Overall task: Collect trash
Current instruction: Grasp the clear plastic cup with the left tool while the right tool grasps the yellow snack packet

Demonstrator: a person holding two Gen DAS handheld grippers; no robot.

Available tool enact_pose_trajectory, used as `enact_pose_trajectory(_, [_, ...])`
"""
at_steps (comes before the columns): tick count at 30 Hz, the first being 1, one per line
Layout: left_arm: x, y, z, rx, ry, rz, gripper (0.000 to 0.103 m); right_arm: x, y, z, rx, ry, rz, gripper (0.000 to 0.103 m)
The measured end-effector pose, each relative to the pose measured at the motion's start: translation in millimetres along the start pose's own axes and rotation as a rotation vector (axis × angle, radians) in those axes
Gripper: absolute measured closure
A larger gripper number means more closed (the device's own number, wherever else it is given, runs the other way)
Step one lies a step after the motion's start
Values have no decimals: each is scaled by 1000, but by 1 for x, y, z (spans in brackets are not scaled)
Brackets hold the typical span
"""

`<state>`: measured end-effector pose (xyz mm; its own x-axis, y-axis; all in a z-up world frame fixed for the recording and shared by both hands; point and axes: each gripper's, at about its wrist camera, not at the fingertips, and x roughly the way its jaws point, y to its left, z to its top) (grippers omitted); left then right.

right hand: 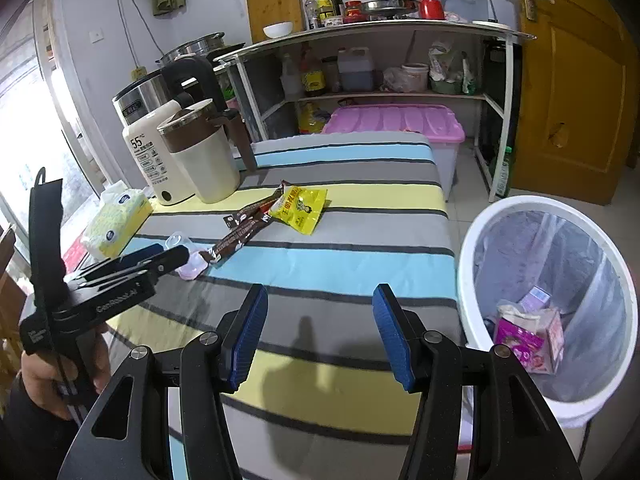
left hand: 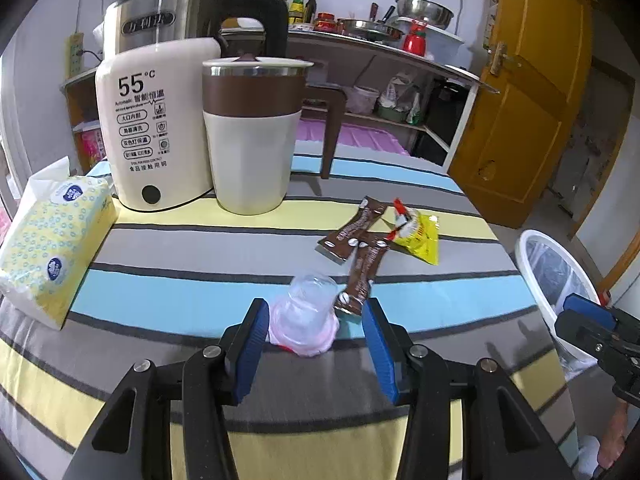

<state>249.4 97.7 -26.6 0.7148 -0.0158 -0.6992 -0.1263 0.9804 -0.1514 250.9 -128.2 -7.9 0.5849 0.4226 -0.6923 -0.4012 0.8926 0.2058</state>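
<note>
A clear plastic cup [left hand: 306, 314] with a pinkish rim lies on its side on the striped table [left hand: 200, 248]. My left gripper [left hand: 316, 320] is open, its blue pads on either side of the cup, not closed on it. Two brown sachets [left hand: 356, 248] and a yellow snack packet [left hand: 418, 232] lie just beyond the cup; they also show in the right wrist view, the sachets [right hand: 240, 232] and the packet [right hand: 300, 208]. My right gripper [right hand: 320, 312] is open and empty above the table's near right part. The left gripper [right hand: 160, 258] and the cup [right hand: 188, 258] show there too.
A white bin [right hand: 464, 272] with a clear liner and some trash inside stands on the floor right of the table. A kettle [left hand: 156, 128], a brown-and-cream mug [left hand: 252, 136] and a tissue pack [left hand: 52, 244] stand at the table's back left. A pink storage box [right hand: 396, 124] sits behind.
</note>
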Motion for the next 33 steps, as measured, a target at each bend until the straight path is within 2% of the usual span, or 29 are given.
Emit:
enact_pose_trajectory(5, [13,5,0,-8,21,4,72,15,3,9,6,11,9,47])
enact_pose_trajectory(16, [0,19,-1,-58,-17,-16,73,52,14,38,35,19,56,47])
enact_pose_trajectory(33, [-8,34,-3,-78,-35,-54,73,129,14,73,113,56,24,47])
